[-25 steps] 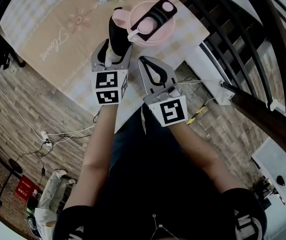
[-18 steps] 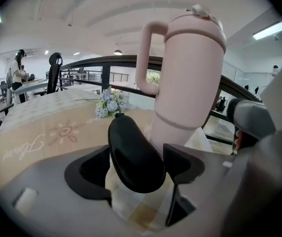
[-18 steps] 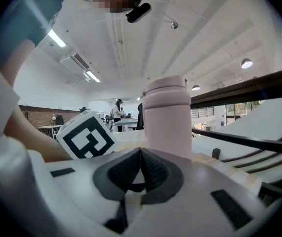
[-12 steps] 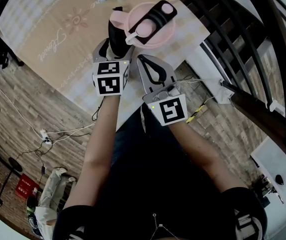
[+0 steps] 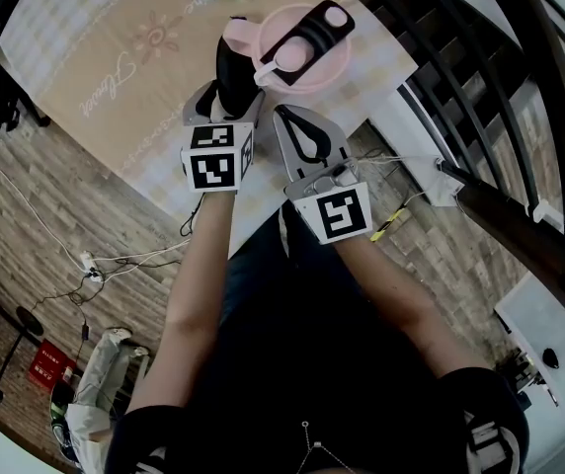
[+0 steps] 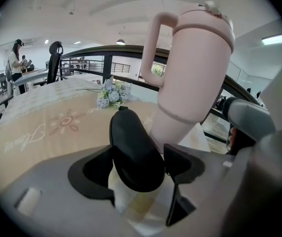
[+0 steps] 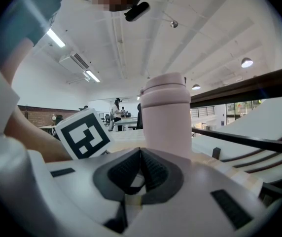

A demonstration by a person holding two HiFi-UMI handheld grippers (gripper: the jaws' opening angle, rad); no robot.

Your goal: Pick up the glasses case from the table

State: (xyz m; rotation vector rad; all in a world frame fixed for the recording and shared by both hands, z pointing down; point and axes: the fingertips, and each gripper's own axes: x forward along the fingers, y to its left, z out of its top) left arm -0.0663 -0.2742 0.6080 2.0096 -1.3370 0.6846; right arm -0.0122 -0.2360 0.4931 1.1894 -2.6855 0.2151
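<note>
Two tongs show on my screens, both at the near edge of the worktop [image 5: 95, 67], on my side of the pink tumbler [image 5: 312, 75]. The left tongs [image 5: 228, 99] point slanting down toward the tumbler, and their jaws are closing on the glasses case [image 5: 233, 62]. In the left gripper view the black glasses case [image 6: 128, 137] fills the whole gap of the left tongs [image 6: 138, 154]. Both pads look to touch its sides, so I call it grasped. The case is tilted, and its far end rises just beside the handle of the tumbler [image 6: 190, 83], on the left of it. Whether case and tumbler touch, I cannot tell, and also not whether its near end rests on the cloth. The right tongs [image 5: 284, 117] hang in front of the tumbler and apart from it, more to its right side than the left tongs. In the right gripper view the right tongs [image 7: 141, 152] are clenched, pad against pad, with nothing between them, and the tumbler [image 7: 165, 117] stands upright behind them. A small bunch of pale flowers [image 6: 110, 95] lies on the worktop beyond the tumbler, to its left.
</note>
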